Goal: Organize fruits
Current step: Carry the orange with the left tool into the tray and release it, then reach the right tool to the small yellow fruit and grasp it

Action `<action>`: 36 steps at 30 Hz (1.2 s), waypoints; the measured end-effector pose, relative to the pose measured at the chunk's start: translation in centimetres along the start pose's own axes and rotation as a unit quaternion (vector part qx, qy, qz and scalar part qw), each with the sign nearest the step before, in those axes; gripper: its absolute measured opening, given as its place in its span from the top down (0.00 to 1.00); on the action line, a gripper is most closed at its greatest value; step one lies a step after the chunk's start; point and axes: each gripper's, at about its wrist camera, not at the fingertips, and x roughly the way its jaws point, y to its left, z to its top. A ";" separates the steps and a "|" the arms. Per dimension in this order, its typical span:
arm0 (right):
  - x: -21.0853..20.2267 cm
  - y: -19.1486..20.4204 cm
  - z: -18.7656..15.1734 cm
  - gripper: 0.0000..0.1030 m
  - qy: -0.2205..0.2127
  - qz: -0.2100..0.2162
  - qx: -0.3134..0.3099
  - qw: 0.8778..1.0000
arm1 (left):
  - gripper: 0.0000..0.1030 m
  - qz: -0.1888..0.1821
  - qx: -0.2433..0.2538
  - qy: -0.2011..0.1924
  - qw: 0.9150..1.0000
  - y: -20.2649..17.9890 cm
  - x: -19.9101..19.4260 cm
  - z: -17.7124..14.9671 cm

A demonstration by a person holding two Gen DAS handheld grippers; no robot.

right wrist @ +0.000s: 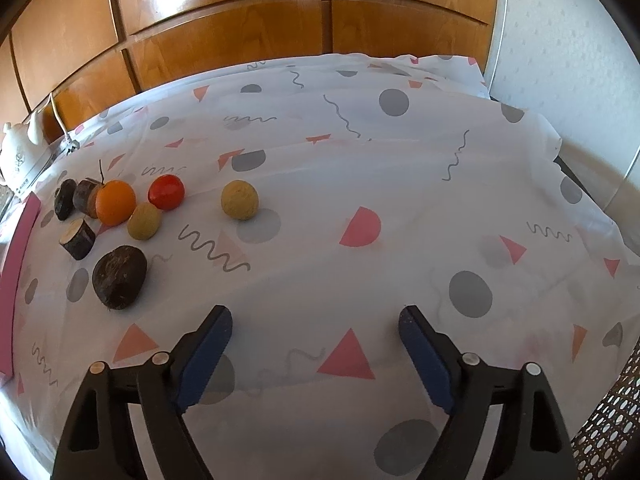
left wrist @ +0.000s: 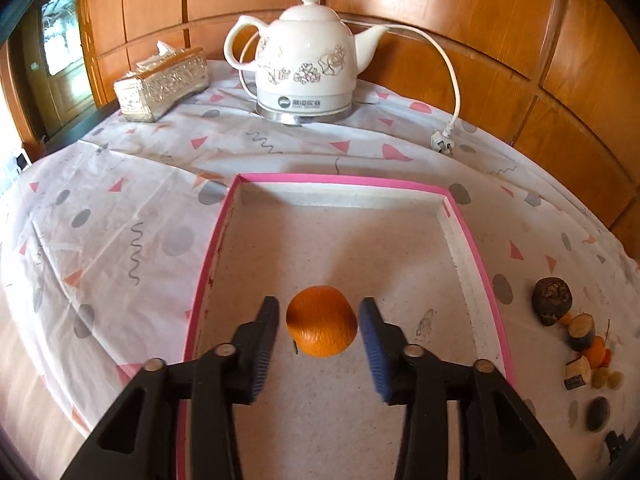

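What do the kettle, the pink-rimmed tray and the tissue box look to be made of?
Kettle: glazed white ceramic by its gloss and printed flowers, on a shiny metal base ring. Tray: probably foam or cardboard, since the white walls look thick, matte and speckled; the pink rim looks like tape or paper. Tissue box: embossed, reflective silvery-gold surface, metal or metallised plastic; I cannot tell which.

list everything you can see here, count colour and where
orange: 1, orange, in the tray between the left pads, untouched
tray: 1, pink-edged, mid-table
kettle: 1, white, back of the table
tissue box: 1, silvery, left of the kettle
plug: 1, white, right of the kettle
loose fruit: about nine; orange, red, tan, dark; on the cloth right of the tray
tablecloth: 1, white patterned
left gripper: black, open
right gripper: black, open, empty
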 end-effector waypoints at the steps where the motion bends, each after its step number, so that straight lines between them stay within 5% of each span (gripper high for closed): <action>1: -0.1 0.1 0.0 0.19 0.000 0.000 -0.001 1.000 | 0.47 0.000 -0.002 -0.004 1.000 0.0 -0.3 -0.1; 11: -0.2 0.5 -0.4 0.23 -0.004 0.001 -0.012 1.000 | 0.21 -0.009 -0.012 -0.036 0.999 -0.3 -4.2 -1.7; 22: 0.2 0.6 -0.3 0.20 0.005 0.007 -0.017 1.000 | 0.18 -0.043 0.009 -0.087 0.995 -2.0 -9.3 -5.2; 27: 0.2 0.8 -0.5 0.18 0.006 0.004 -0.018 1.000 | 0.00 -0.071 0.015 -0.097 0.993 -2.9 -10.5 -6.0; 36: -0.1 0.8 -1.3 0.16 -0.019 0.003 -0.018 1.000 | 0.00 -0.075 0.017 -0.097 0.992 -3.7 -10.6 -7.1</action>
